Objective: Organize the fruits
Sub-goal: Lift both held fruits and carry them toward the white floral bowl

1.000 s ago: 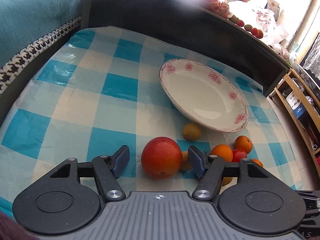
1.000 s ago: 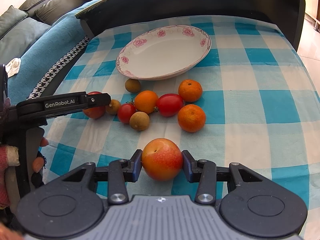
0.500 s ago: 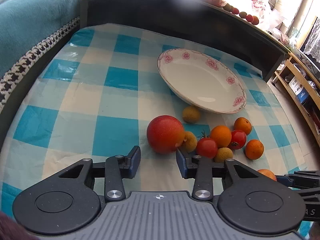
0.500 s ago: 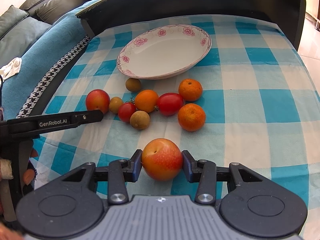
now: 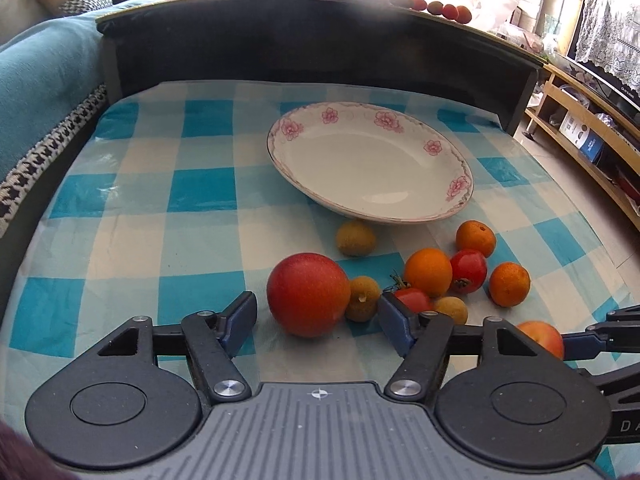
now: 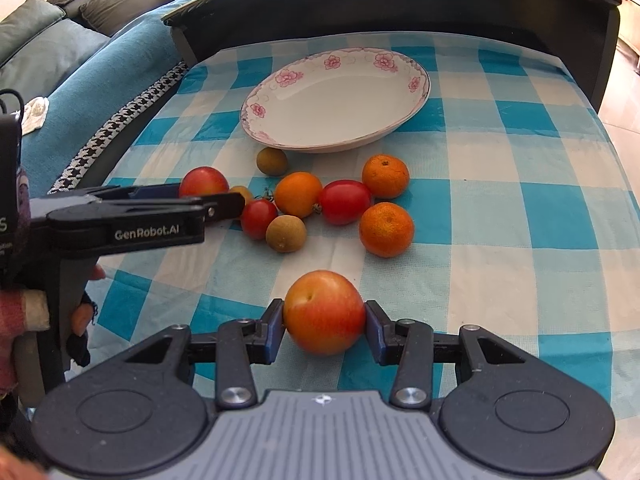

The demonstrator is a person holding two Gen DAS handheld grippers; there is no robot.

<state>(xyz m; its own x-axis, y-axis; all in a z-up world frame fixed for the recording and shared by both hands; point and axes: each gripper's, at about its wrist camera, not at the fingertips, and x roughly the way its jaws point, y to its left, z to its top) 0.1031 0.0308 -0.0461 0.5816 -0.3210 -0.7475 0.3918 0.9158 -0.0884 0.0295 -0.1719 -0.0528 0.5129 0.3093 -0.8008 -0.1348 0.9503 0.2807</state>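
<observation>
My left gripper [image 5: 318, 320] is open around a red peach [image 5: 308, 294] that rests on the checked cloth, its pads apart from the fruit. My right gripper [image 6: 325, 330] is shut on an orange-red peach [image 6: 325, 312], which also shows in the left wrist view [image 5: 542, 336]. A white plate [image 6: 340, 136] with pink flowers stands empty behind. A cluster of oranges [image 6: 386, 230], tomatoes [image 6: 345, 202] and brown longans [image 6: 286, 234] lies between the plate and the grippers. The left gripper shows from the side in the right wrist view [image 6: 224, 204].
A dark raised back board [image 5: 320, 48] walls the far side of the table. A blue sofa [image 6: 92, 92] runs along the left. A wooden shelf [image 5: 592, 140] stands on the right. More fruit in bags lies on top of the board [image 5: 448, 10].
My left gripper backed off, then came forward again and opened wider around the red peach. The right gripper held its peach still.
</observation>
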